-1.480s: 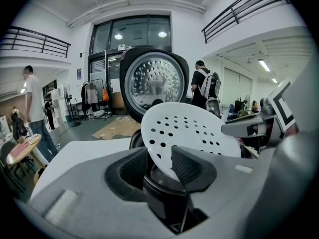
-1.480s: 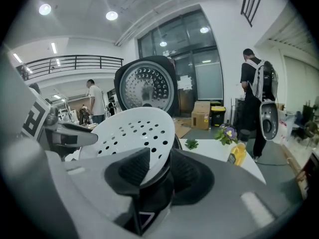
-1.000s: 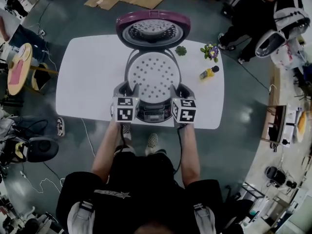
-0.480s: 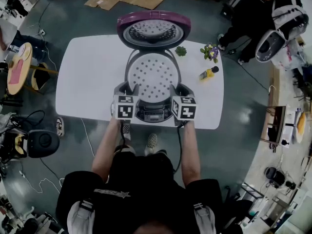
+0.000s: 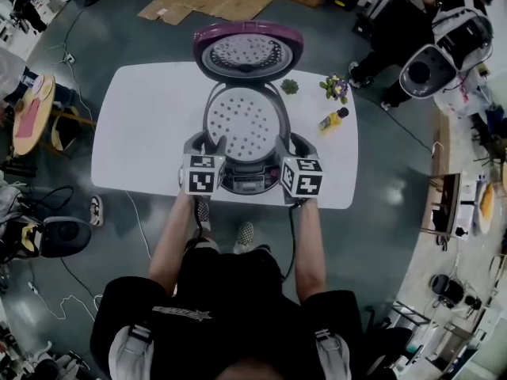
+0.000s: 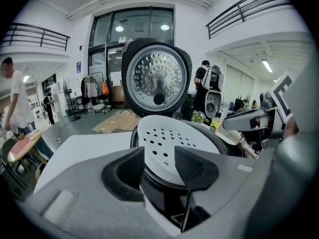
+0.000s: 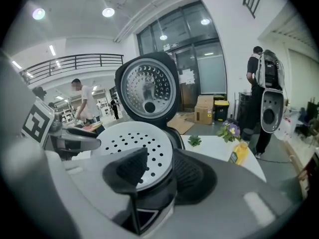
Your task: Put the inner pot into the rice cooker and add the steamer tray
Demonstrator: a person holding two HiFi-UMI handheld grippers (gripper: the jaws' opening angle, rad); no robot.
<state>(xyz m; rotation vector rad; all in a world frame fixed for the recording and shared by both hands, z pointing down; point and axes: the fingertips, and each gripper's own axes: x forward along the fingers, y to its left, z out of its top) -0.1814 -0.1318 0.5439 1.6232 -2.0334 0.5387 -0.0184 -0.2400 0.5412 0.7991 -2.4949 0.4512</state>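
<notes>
The jaws of the left gripper (image 5: 211, 143) and right gripper (image 5: 289, 143), just opened, are held apart astride the rim of the tray (image 5: 244, 121) seated in the cooker (image 5: 247, 182).

My white rectangular table (image 5: 142, 125): small green succulent (image 5: 290, 86), purple-flowered potted plant (image 5: 337, 87) and yellow dark-capped bottle (image 5: 333, 119) at right; flattened brown cardboard (image 5: 207, 0) on the floor beyond.

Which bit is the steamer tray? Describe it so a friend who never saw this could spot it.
On the white table stands a rice cooker with its purple lid swung up. The steamer tray is the flat round disc lying in the cooker's mouth. Unlike the lid's shiny metal inside, it is matt white with dark holes.
</notes>
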